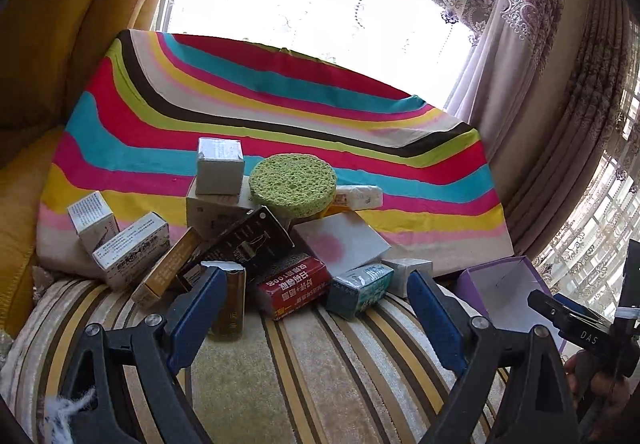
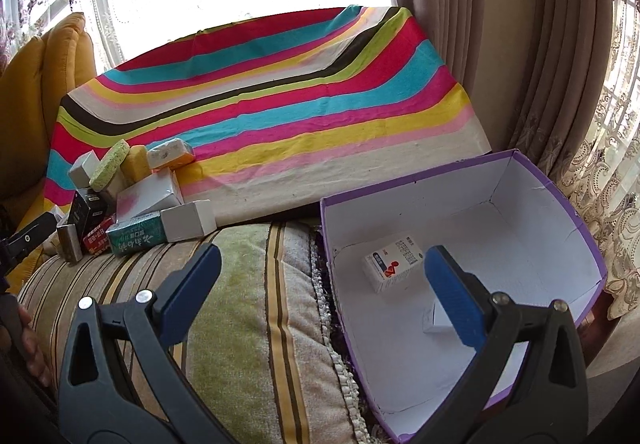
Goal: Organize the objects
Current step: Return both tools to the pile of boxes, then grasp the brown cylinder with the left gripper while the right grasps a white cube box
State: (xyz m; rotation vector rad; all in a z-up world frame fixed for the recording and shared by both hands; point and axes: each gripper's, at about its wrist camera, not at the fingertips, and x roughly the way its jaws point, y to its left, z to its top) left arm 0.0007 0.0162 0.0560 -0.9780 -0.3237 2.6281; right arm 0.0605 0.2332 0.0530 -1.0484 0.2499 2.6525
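A pile of small boxes lies on the striped seat: a red box [image 1: 296, 288], a teal box [image 1: 360, 290], a black box [image 1: 248, 244], a white box with a pink stain [image 1: 344, 244] and a round green sponge [image 1: 294, 184] on top. My left gripper [image 1: 315, 272] is open just in front of the red box, and a brown-gold box [image 1: 230, 304] stands beside its left finger. My right gripper [image 2: 323, 252] is open over the left wall of the purple box [image 2: 520, 172]. Inside lie a white printed carton [image 2: 394, 264] and a small white box [image 2: 434, 318], partly hidden by a finger.
A bright multicolour striped cloth [image 1: 280, 104] slopes up behind the pile. A yellow cushion [image 1: 52, 24] stands at the left, curtains [image 2: 500, 44] at the right. Striped seat fabric [image 2: 260, 304] separates the pile from the purple box. A hand [image 2: 32, 344] shows at the left edge.
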